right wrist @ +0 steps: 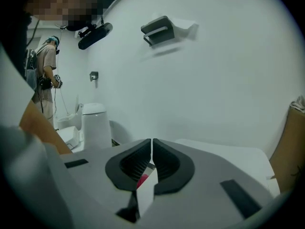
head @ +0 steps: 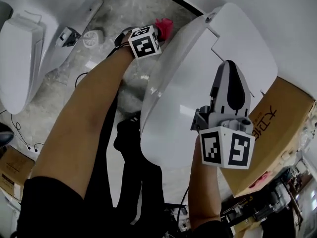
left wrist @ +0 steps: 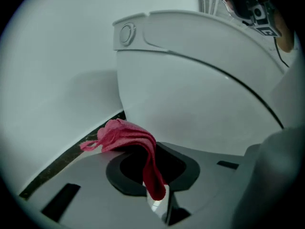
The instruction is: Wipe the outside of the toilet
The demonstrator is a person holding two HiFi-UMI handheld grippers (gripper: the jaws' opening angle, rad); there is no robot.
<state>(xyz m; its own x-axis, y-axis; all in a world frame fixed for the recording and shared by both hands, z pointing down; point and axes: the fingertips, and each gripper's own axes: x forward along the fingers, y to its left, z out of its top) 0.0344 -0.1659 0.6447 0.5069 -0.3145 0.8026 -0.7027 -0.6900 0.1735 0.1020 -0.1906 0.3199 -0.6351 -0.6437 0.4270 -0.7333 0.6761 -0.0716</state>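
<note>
Marbled floor lies beneath the white toilet; your left tool pinches a red cloth beside its shell; your right tool, pressed together, hangs above it.

Glossy, smooth white ceramic-looking toilet; matt red cloth of nubbly woven fabric; left hand-held gripper and right hand-held gripper of matt grey plastic, with black ribbed rubbery pads; matt brown cardboard box; mottled grey stone-like floor.
</note>
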